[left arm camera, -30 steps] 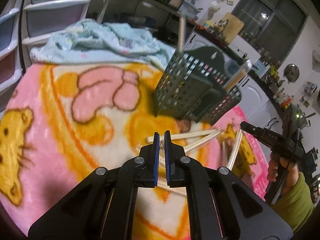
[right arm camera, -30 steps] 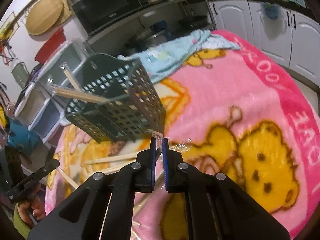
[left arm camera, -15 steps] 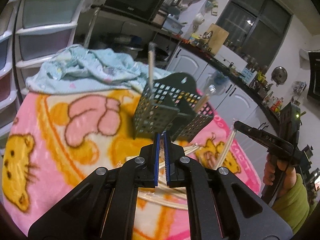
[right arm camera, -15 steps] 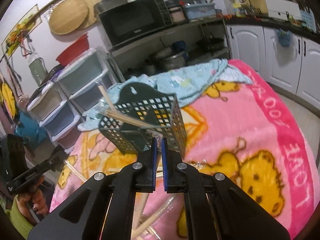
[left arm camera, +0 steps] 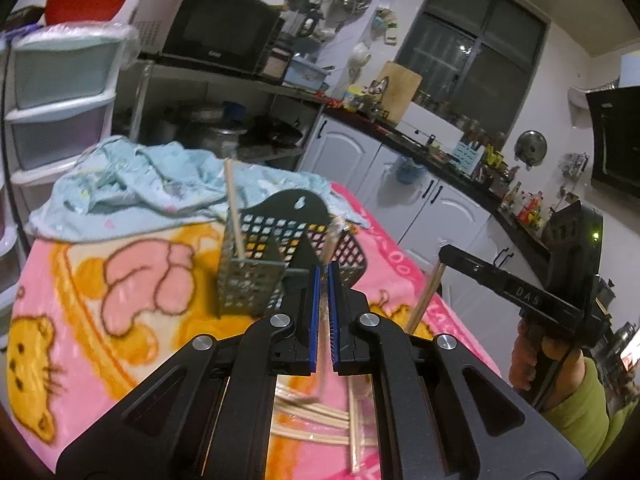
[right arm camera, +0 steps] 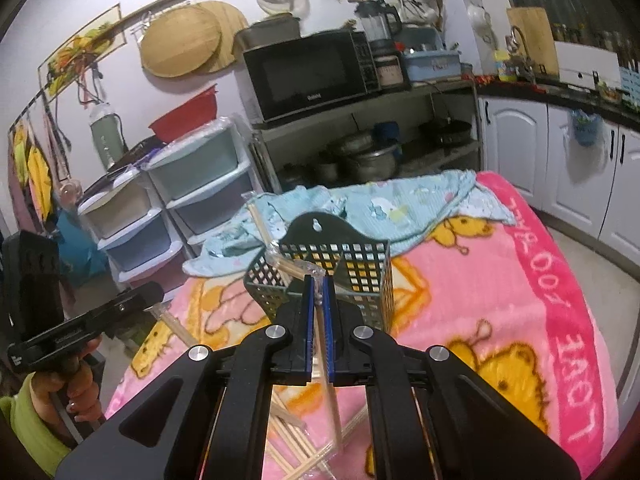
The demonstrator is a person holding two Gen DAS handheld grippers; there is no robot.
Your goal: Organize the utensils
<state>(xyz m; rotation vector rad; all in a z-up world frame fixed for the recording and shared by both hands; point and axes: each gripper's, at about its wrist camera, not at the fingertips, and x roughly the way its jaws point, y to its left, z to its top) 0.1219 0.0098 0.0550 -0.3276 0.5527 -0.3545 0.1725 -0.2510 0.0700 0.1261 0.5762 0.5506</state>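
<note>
A dark green perforated utensil holder [left arm camera: 256, 264] [right arm camera: 352, 264] stands on the pink cartoon blanket [left arm camera: 80, 320], with a bare chopstick [left arm camera: 234, 208] and a wrapped pair [left arm camera: 333, 240] sticking out of it. My left gripper [left arm camera: 324, 272] is shut on a pale wrapped chopstick pair [left arm camera: 320, 360] that hangs below its pads. My right gripper [right arm camera: 316, 280] is shut on a clear-wrapped chopstick pair [right arm camera: 332, 400] angled downward. Both grippers hover just in front of the holder. Each shows in the other's view: the right gripper [left arm camera: 444, 256] and the left gripper [right arm camera: 156, 294], with sticks at their tips.
Several loose chopsticks [left arm camera: 320, 420] [right arm camera: 288, 428] lie on the blanket below the grippers. A crumpled light blue cloth [left arm camera: 132, 184] lies behind the holder. Plastic drawers [left arm camera: 60, 112] stand beyond the table's left; white cabinets [right arm camera: 560, 152] line the right. A person's hand [left arm camera: 536, 360] holds the right gripper.
Both grippers have risen from the blanket, each carrying its chopstick pair up, and now look over the holder's rim. Both stay shut.
</note>
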